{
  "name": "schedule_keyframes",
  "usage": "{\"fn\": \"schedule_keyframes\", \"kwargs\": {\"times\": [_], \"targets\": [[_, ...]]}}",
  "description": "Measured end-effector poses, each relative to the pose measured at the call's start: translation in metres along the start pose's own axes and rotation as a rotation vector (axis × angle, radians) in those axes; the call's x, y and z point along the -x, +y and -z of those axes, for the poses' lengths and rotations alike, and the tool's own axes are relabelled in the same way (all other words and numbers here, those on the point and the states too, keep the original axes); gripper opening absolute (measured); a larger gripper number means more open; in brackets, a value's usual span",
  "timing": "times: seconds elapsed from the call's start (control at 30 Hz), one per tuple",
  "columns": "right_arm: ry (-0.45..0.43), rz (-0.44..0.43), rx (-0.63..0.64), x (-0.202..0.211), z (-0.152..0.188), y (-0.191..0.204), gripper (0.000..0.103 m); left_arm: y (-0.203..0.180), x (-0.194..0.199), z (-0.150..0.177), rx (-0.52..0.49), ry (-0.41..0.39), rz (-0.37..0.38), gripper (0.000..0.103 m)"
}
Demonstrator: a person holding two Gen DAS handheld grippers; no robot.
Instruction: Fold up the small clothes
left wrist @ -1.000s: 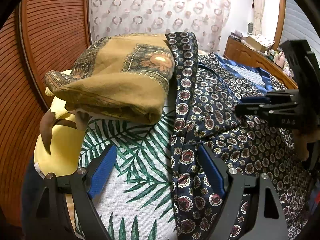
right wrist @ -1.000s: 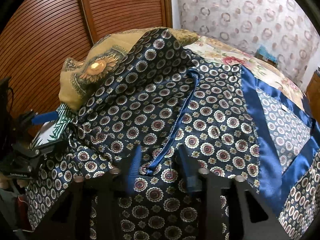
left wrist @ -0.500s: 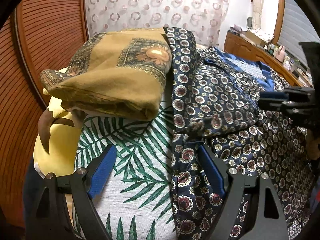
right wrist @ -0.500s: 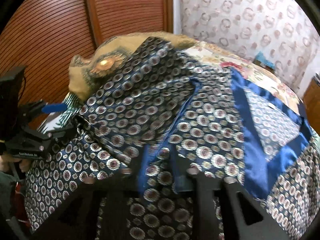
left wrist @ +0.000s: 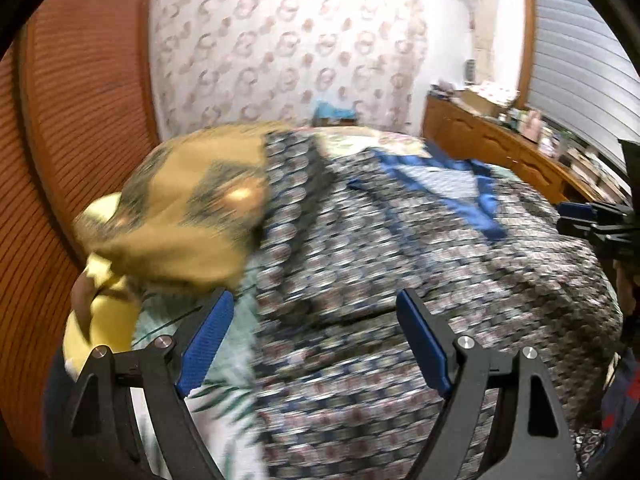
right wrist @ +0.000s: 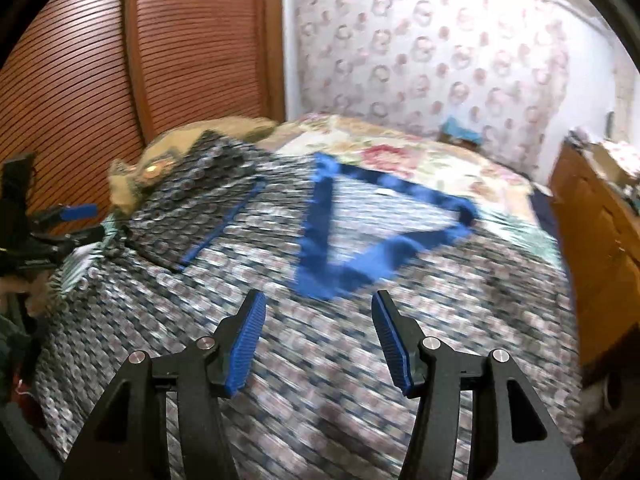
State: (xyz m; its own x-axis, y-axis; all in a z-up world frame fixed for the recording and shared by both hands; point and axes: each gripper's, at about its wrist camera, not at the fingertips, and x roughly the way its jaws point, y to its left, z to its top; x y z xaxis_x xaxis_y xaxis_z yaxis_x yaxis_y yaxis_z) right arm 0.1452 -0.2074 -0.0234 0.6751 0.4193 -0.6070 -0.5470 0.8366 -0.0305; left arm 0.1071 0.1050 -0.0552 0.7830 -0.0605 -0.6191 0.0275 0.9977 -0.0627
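Lay spread across the bed (right wrist: 420,152): a navy medallion-print garment (right wrist: 280,264), satin by the look of it, with a bright blue collar band (right wrist: 320,248) open in a V toward the middle. Far left corner draped over a folded mustard cloth (left wrist: 192,220), beside a leaf-print fabric (left wrist: 224,364) and a yellow item (left wrist: 100,320).

Left tool (left wrist: 310,344): jaws stood wide, nothing between the blue pads, hovering over the near left edge of the garment. Right tool (right wrist: 318,340): jaws opening, no cloth between them, poised above the print just short of the collar point.

Likely trouble from here: slippery satin sliding back out of any fold laid in it, since neither tool had hold. Also a risk of pinching the bedspread or the leaf-print fabric along with the hem, with layers so close. A pull on the corner resting on the mustard cloth could drag that stack askew. Heavy motion blur, so exact hem lines hard to tell.

Orientation, as a judgement: collar opening pointed toward the far wall (right wrist: 420,48), V tip toward the tools; long axis seemingly running left to right across the bed, though the true outline could not be made out.
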Motion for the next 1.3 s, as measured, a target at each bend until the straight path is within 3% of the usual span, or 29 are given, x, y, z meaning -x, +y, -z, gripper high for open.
{"fn": "schedule_keyframes", "kwargs": {"times": [0.1,0.33,0.63,0.83,0.93,1.17,1.3], "targets": [[-0.014,0.055,-0.039,0.029,0.025,-0.024,0.063,-0.032,-0.006,-0.008,-0.05,0.005,0.054,0.084],[-0.009,0.144,-0.162,0.074,0.079,-0.07,0.064,-0.091,-0.031,-0.011,-0.15,0.053,0.11,0.084],[0.022,0.237,-0.287,0.106,0.121,-0.12,0.064,-0.129,-0.067,-0.009,-0.217,0.156,0.138,0.084],[0.051,0.233,-0.382,0.101,0.117,-0.141,0.064,-0.133,-0.088,-0.003,-0.218,0.23,0.142,0.084],[0.062,0.213,-0.438,0.097,0.116,-0.149,0.064,-0.136,-0.09,-0.003,-0.223,0.228,0.143,0.084],[0.093,0.18,-0.53,0.084,0.115,-0.177,0.064,-0.143,-0.095,-0.003,-0.253,0.255,0.166,0.103],[0.107,0.157,-0.56,0.08,0.117,-0.185,0.064,-0.144,-0.096,-0.003,-0.258,0.255,0.166,0.103]]}}
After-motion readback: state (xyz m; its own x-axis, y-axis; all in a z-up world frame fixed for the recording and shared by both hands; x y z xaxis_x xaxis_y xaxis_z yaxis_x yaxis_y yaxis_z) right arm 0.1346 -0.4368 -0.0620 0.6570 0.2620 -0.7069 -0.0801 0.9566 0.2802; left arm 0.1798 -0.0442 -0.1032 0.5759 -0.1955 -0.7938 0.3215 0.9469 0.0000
